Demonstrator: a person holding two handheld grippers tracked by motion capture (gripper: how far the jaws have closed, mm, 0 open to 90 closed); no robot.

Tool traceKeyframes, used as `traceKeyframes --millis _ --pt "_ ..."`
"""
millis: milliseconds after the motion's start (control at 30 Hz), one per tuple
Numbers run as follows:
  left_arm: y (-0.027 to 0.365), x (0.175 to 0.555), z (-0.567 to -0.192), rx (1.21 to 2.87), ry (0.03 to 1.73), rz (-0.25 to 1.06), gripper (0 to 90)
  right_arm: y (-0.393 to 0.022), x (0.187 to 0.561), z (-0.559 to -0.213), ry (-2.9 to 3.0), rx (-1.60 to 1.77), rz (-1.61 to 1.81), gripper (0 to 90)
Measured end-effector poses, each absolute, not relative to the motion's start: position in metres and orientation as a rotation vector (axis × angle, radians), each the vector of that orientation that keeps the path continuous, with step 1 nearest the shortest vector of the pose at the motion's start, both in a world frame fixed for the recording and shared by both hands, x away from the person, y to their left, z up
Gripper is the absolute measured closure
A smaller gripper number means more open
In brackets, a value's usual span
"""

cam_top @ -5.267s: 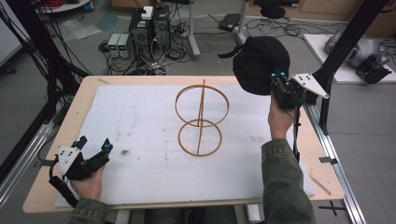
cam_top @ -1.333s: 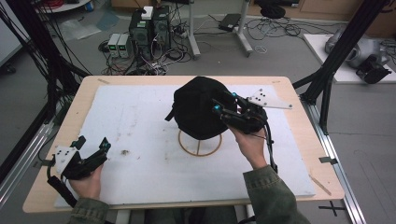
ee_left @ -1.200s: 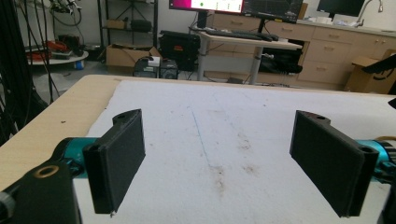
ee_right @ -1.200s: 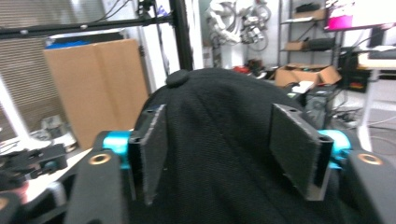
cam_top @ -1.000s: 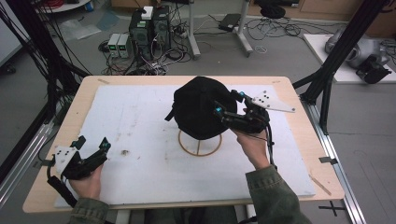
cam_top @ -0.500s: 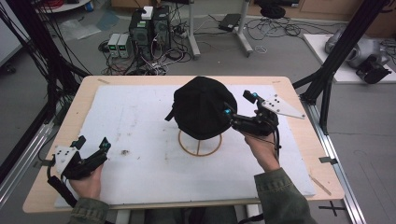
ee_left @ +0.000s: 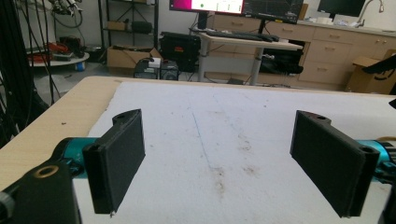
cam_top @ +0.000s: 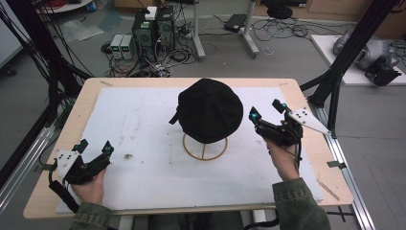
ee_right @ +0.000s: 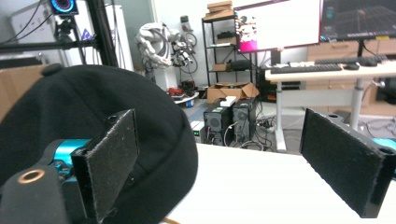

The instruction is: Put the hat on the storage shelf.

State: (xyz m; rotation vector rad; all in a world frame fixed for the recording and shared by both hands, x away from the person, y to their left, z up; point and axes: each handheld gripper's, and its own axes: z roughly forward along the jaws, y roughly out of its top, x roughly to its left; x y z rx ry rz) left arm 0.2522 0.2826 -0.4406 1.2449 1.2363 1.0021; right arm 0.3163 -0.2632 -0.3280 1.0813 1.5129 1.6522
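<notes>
A wooden worktop [cam_top: 86, 103] is carrying a white mat [cam_top: 143, 124] that is showing brown smudges and a faint blue line in the left gripper view. At the mat's middle a black cap [cam_top: 209, 110] is sitting on a wooden ring stand [cam_top: 205, 149], covering its top. The left tongs [cam_top: 93, 146] are resting at the near left corner with jaws spread wide and nothing between them. The right tongs [cam_top: 265, 111] are hovering just right of the cap, also spread and gripping nothing. Beyond the far edge, computer towers [cam_top: 153, 26] and tangled cables [cam_top: 282, 28] are lying on the grey floor. Lit monitors [ee_right: 280, 23] are glowing on desks behind; their writing is too blurred to read.
</notes>
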Motion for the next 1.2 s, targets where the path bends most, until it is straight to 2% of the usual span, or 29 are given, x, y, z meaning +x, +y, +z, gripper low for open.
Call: traceKeyframes --millis 300,800,1200 --pt "0.281 0.253 -0.441 1.246 1.238 1.004 17.9 -0.286 0.315 -0.347 1.423 1.163 1.567 11.2" --pt "0.279 0.254 -0.443 1.243 1.240 1.013 17.4 -0.302 0.319 -0.402 1.370 1.264 1.286 11.3" --pt "0.279 0.255 -0.443 1.239 1.247 1.018 17.4 -0.315 0.316 -0.418 1.337 1.298 1.211 11.3"
